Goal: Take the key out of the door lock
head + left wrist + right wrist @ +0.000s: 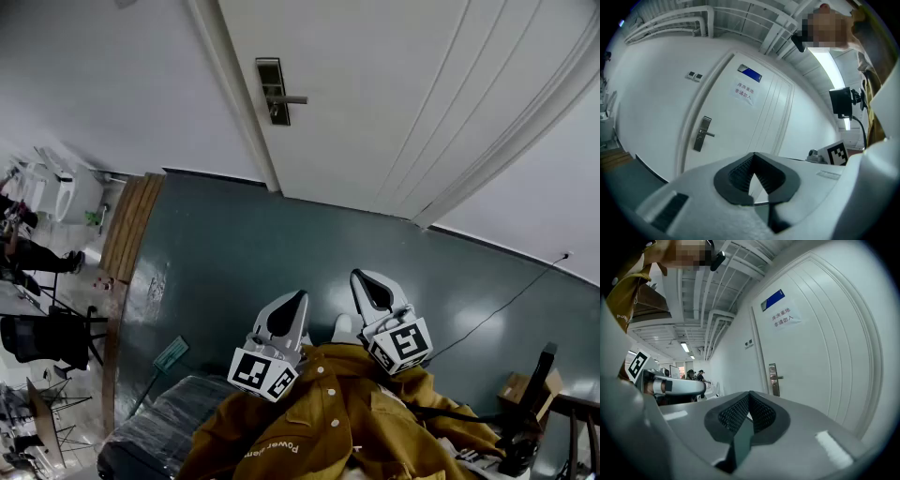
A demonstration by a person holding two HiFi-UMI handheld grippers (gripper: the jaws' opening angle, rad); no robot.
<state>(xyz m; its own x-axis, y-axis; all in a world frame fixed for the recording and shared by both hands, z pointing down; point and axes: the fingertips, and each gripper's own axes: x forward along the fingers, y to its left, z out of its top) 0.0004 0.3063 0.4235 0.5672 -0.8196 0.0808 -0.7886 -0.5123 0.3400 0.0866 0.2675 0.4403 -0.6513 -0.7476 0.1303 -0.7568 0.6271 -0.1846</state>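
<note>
Key is what I am going after, and I am judging that it is sitting in the door lock, the narrow metal plate in the upper middle of the head view, at the left edge of the white door. From here I am not making out the key itself. Below the lever handle the plate is too small to tell whether anything is standing out of it. In the left gripper view the plate is showing at the middle left, and in the right gripper view just right of centre. Both are showing it well apart from my jaws.

I am holding the left gripper and the right gripper low in the head view, over the dark green floor, side by side and pointing up the frame toward the door. Both are squeezed fully together with nothing between the pads.

I am expecting the key to be small, light and stiff: thin metal with smooth flat faces that may be slipping if I am pinching only an edge. I am planning on taking it by the flat head, pads on the two broad faces, clear of the lever. I am guessing that pulling straight out along the shaft matters, since a slanted pull is risking a jam, and it may be needing a turn back to neutral first.
</note>
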